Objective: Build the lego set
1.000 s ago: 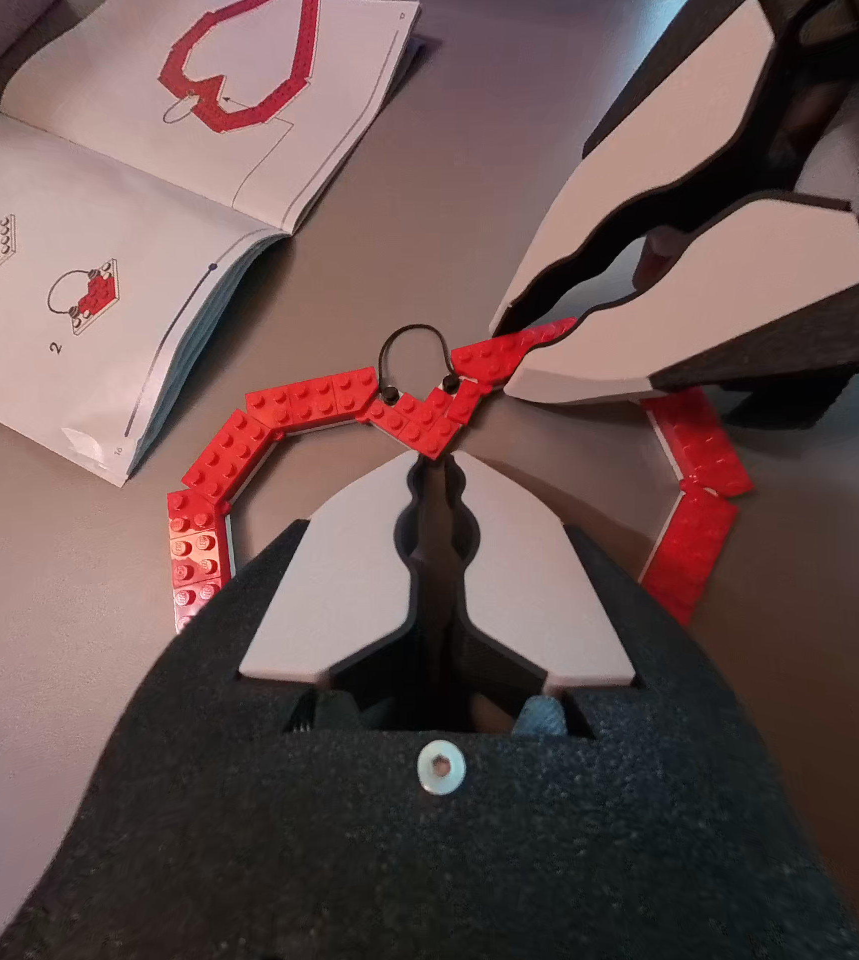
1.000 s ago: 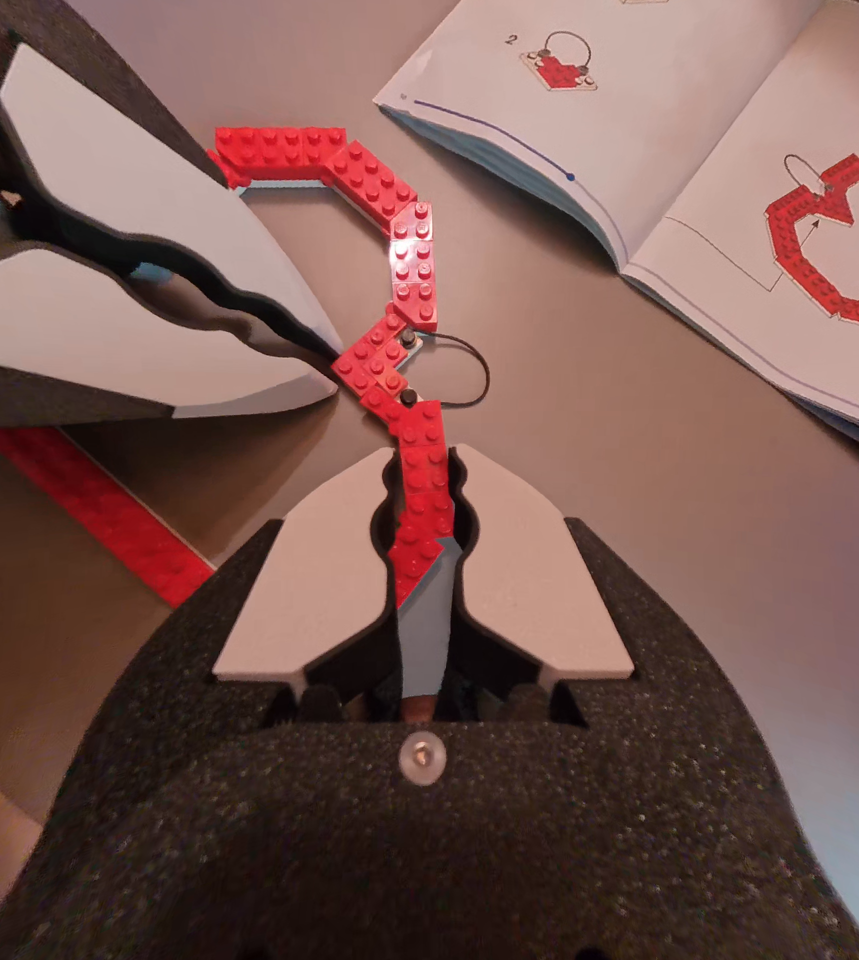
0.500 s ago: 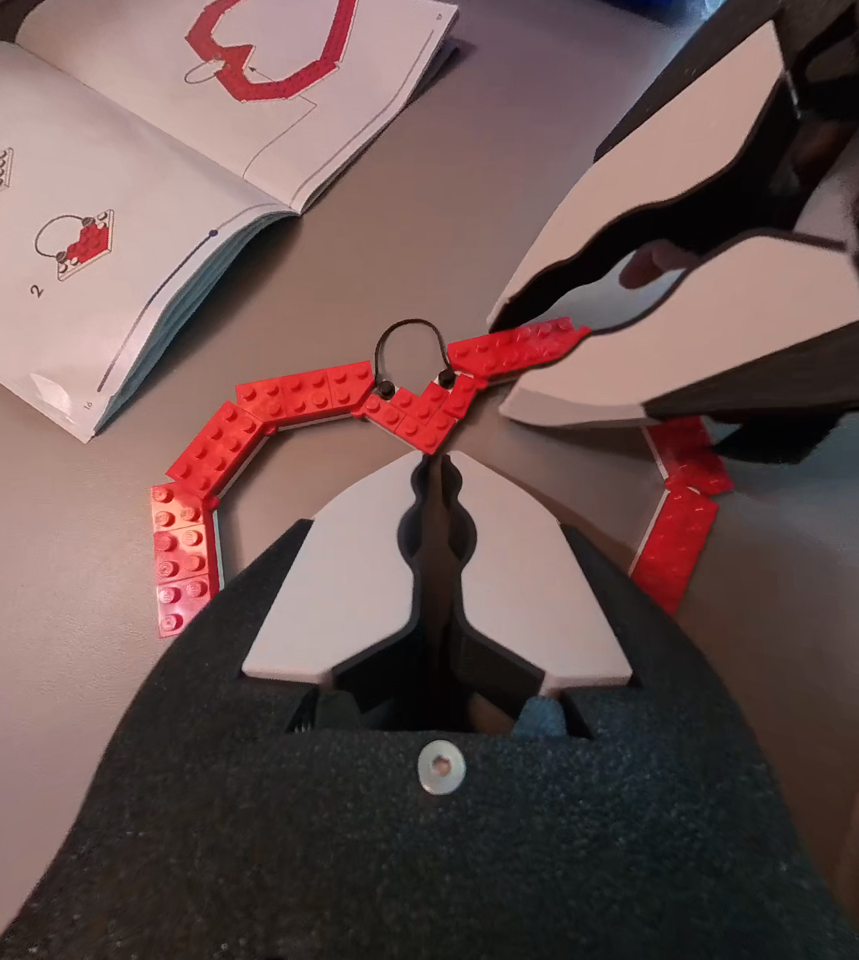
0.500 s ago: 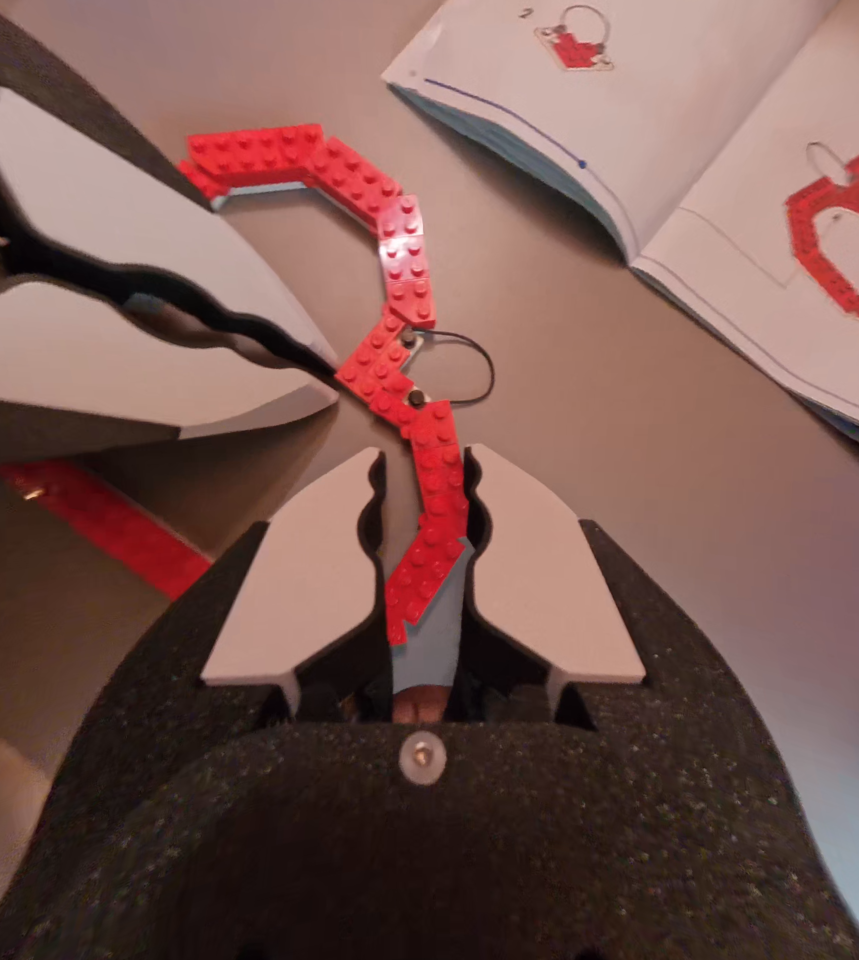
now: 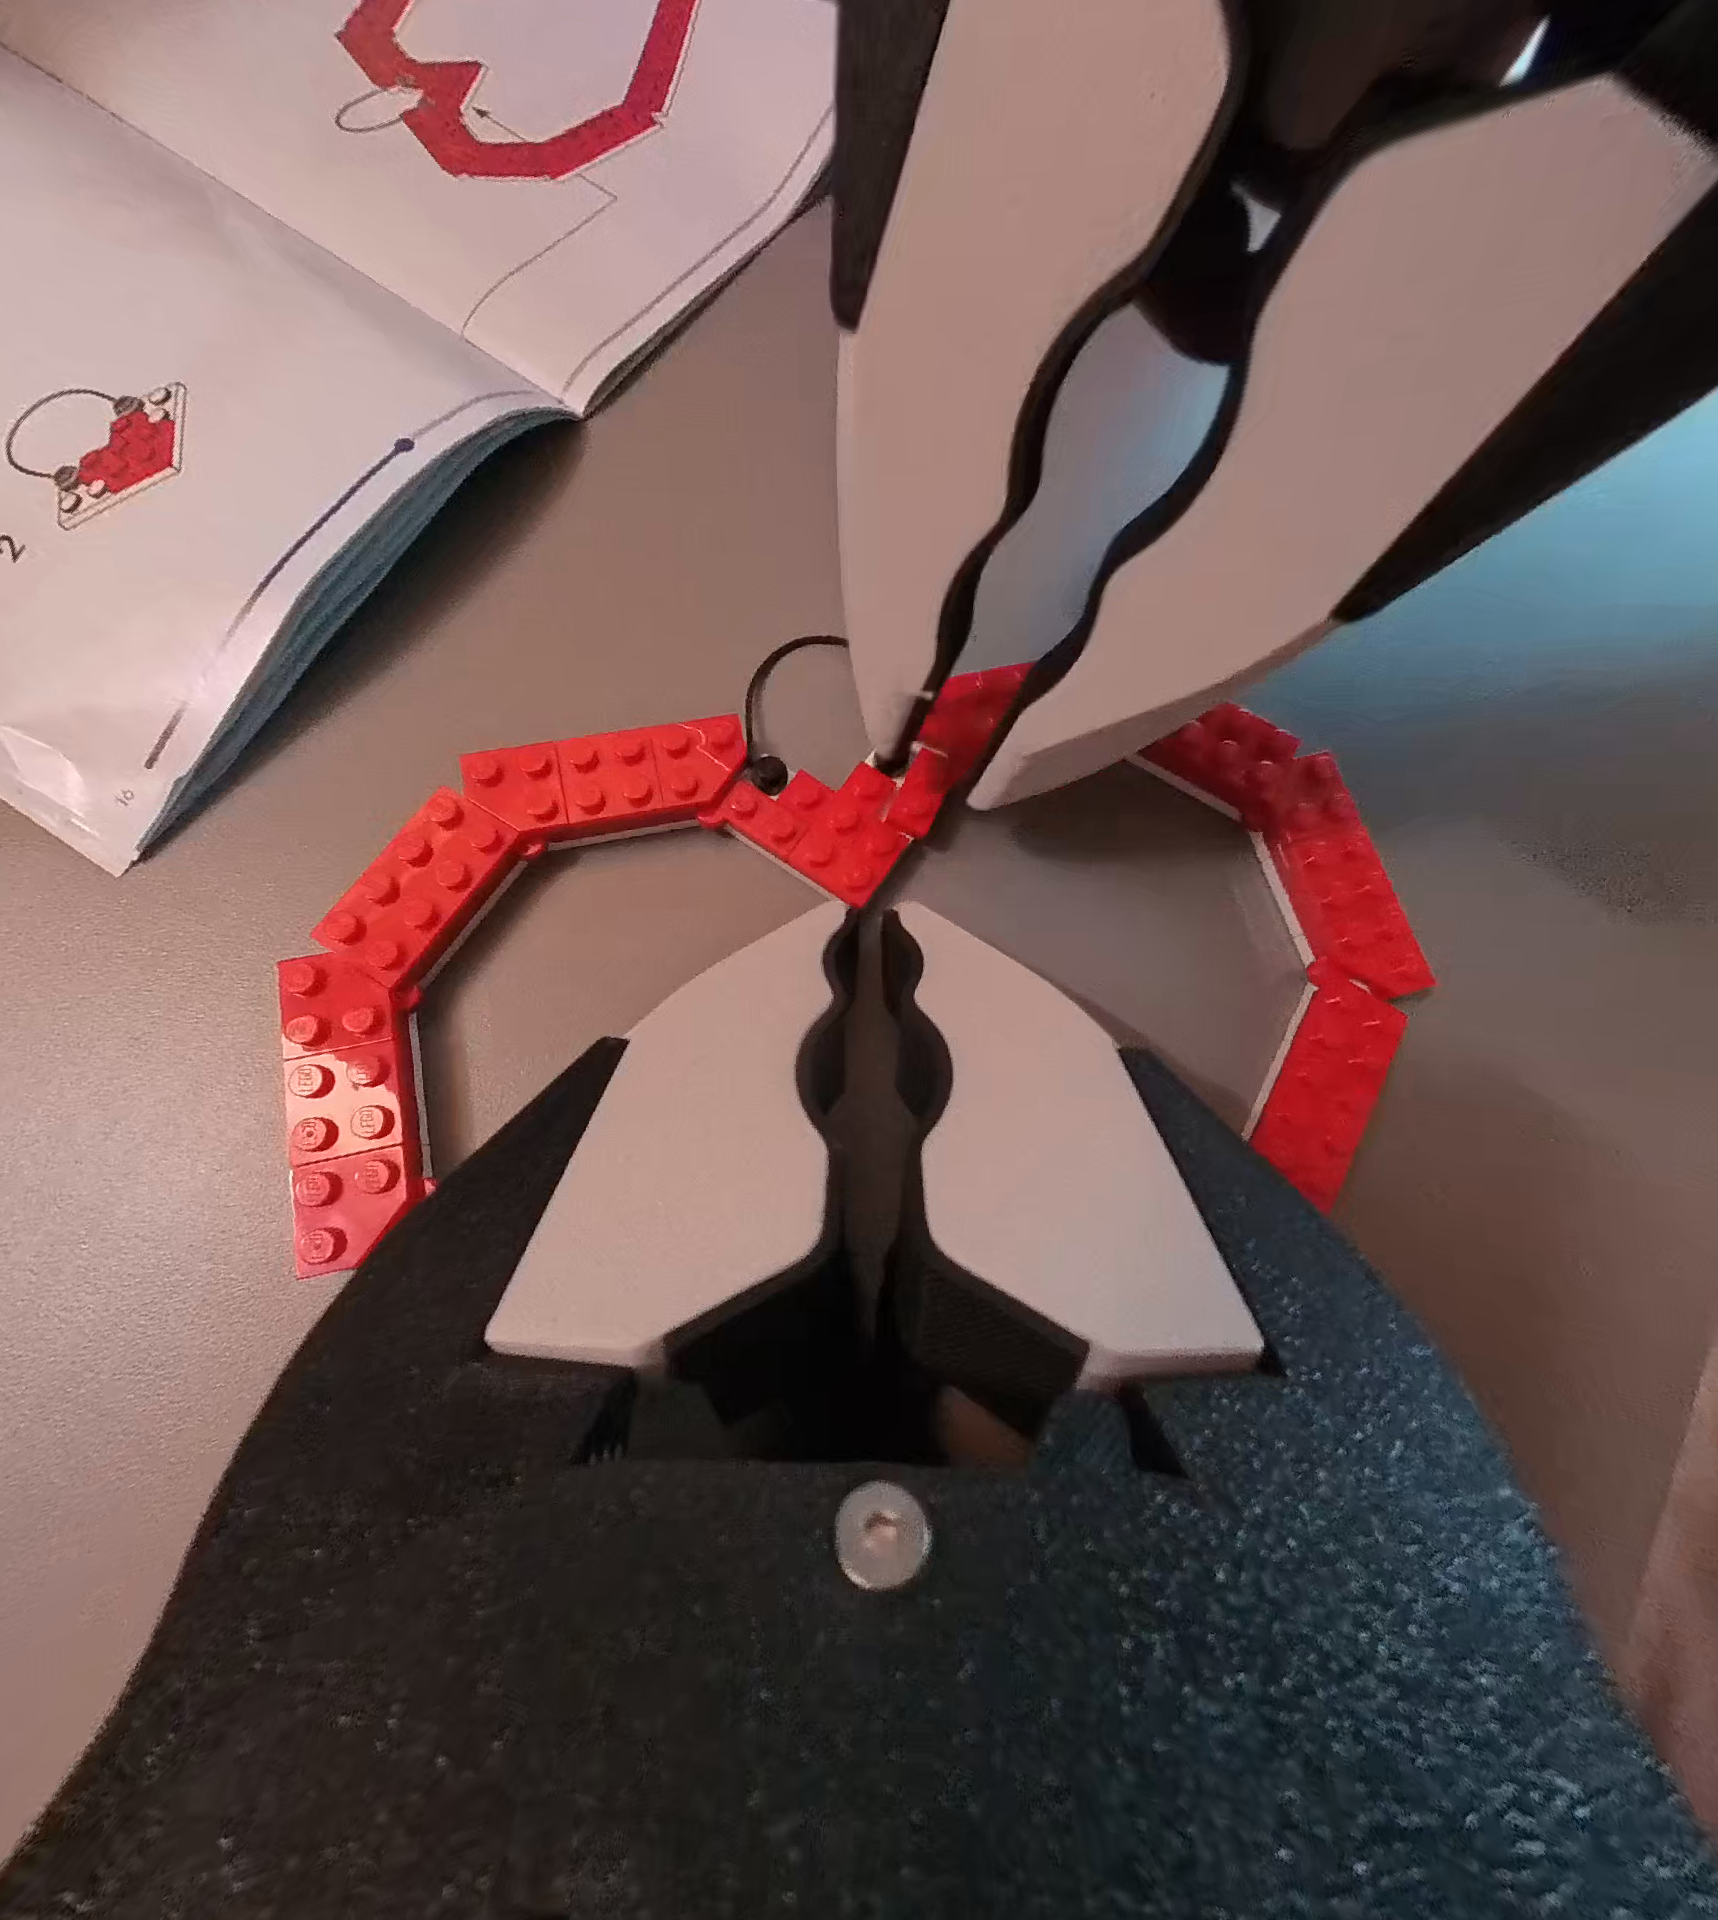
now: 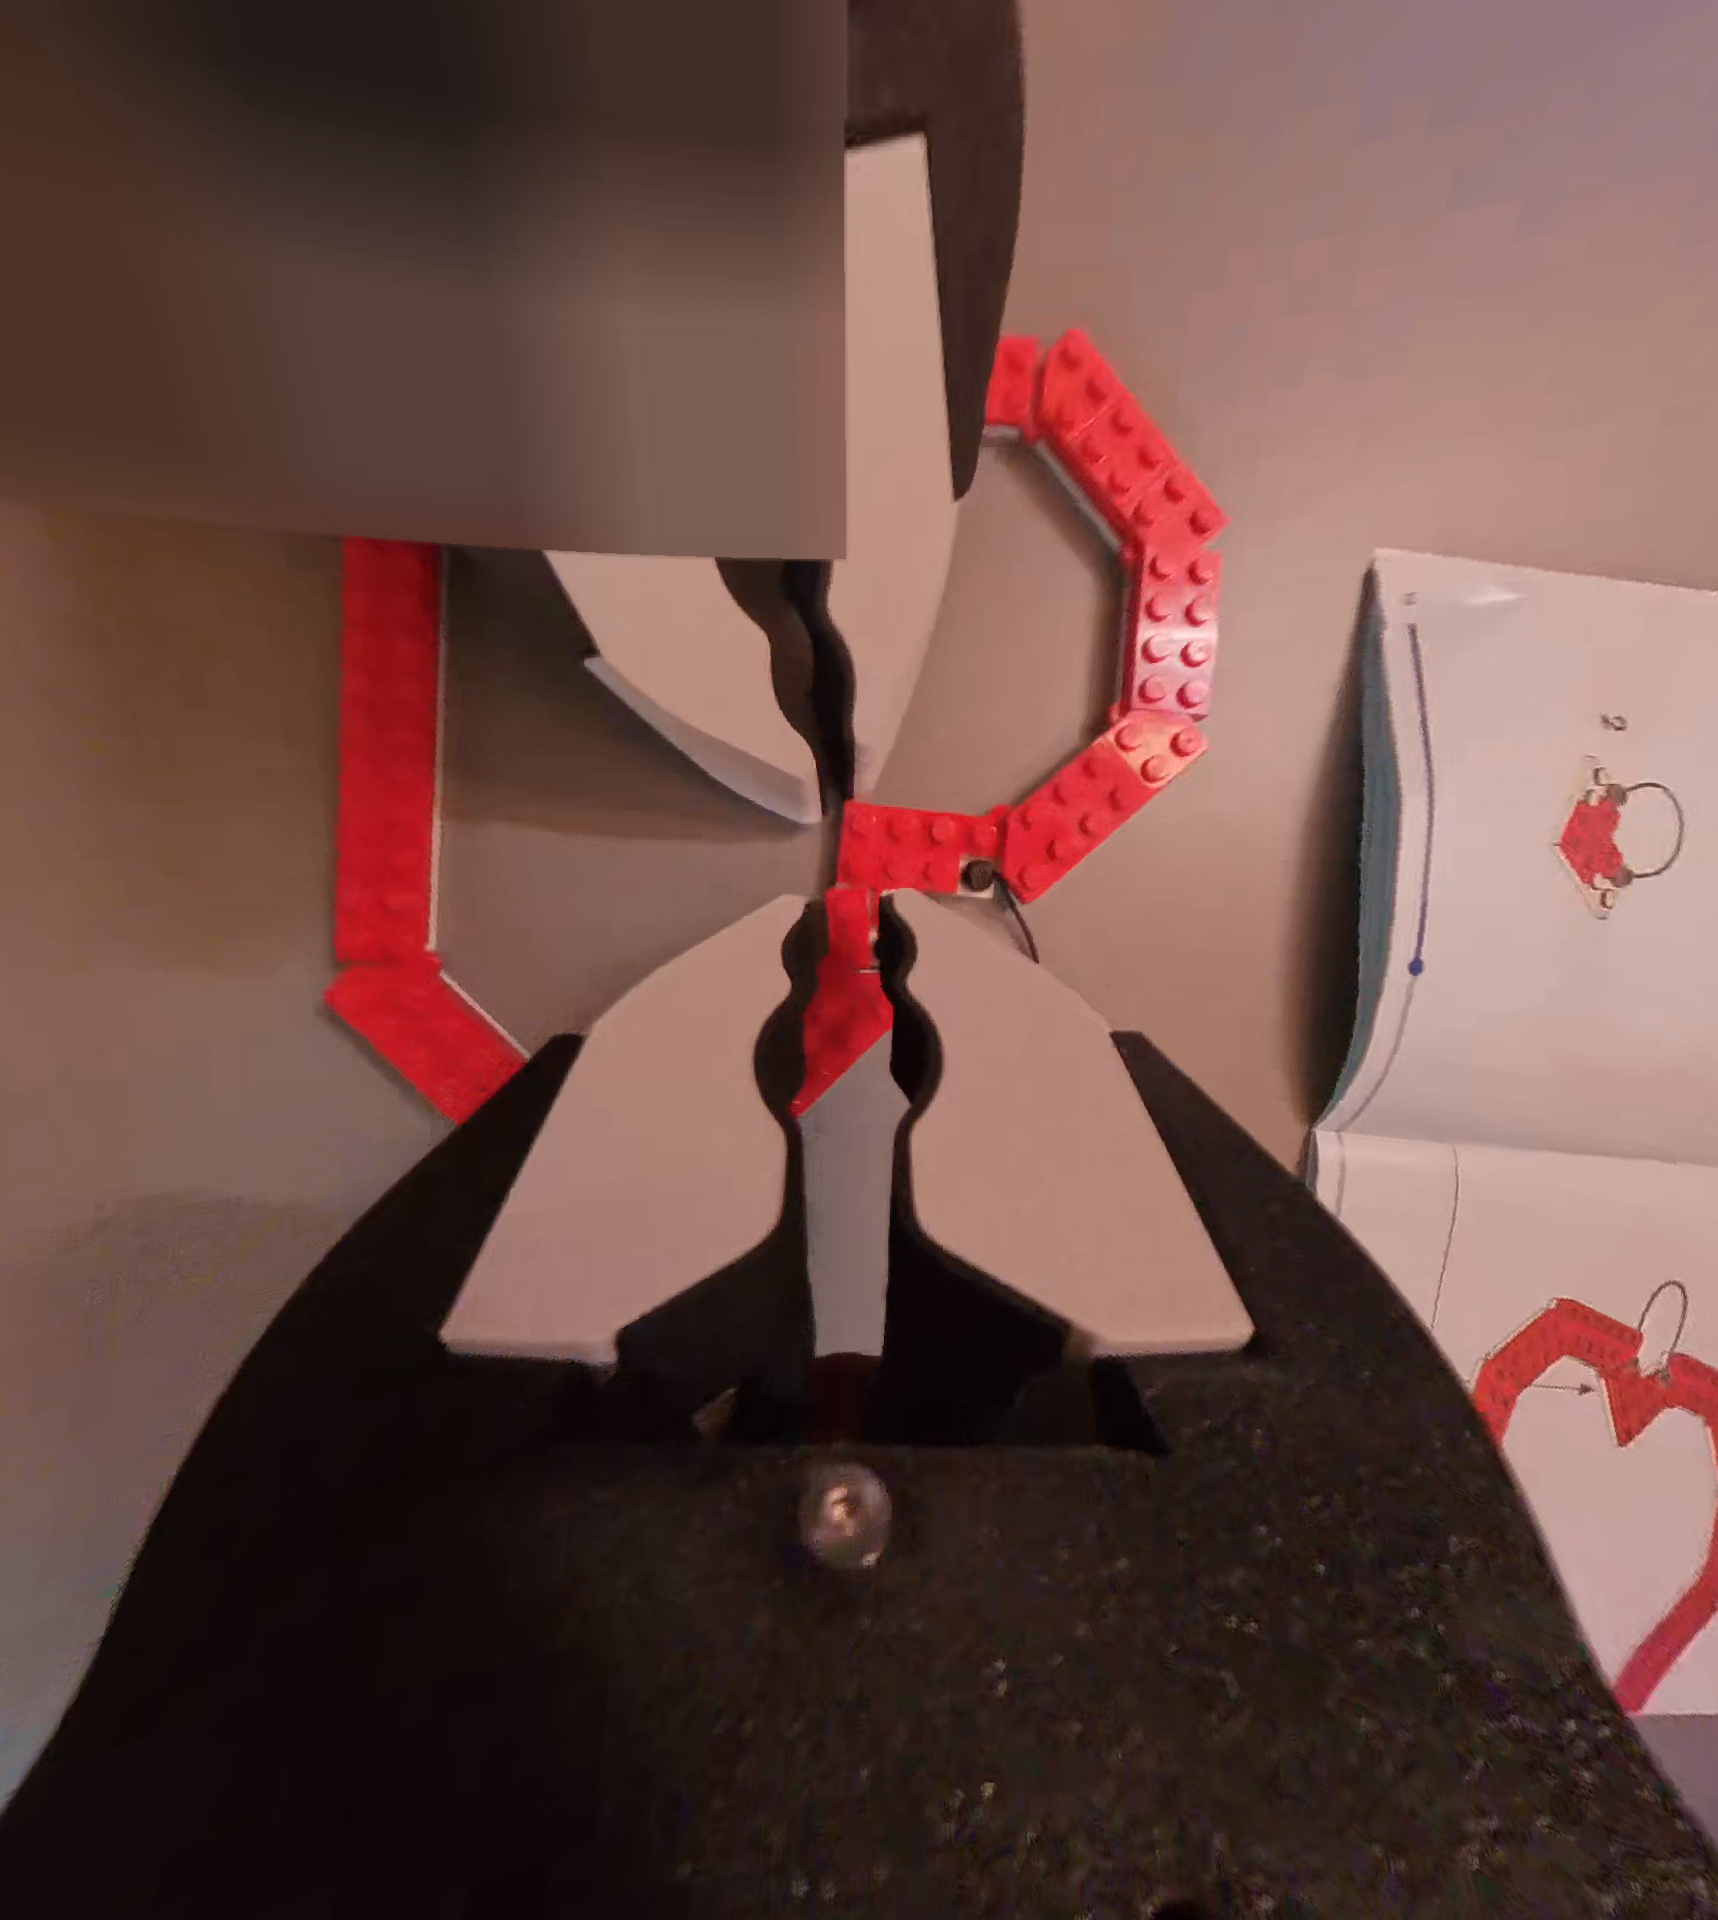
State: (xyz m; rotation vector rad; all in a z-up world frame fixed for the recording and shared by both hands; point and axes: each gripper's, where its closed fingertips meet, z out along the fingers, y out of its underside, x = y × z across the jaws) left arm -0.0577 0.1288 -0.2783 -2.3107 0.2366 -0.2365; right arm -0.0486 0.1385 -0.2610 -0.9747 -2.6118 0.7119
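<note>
Only the left wrist view shows the red heart frame [image 5: 543, 790] with both lobes; its notch points toward the bottom of the frame. The left gripper [image 5: 865, 914] is pressed together, empty, while the right gripper [image 6: 850, 925] is clamped on the frame's upper right segment. The open booklet [image 5: 211, 312] lies upper left.

Dim warm light, soft shadows, wide-angle edge distortion, right view slightly blurred.
</note>
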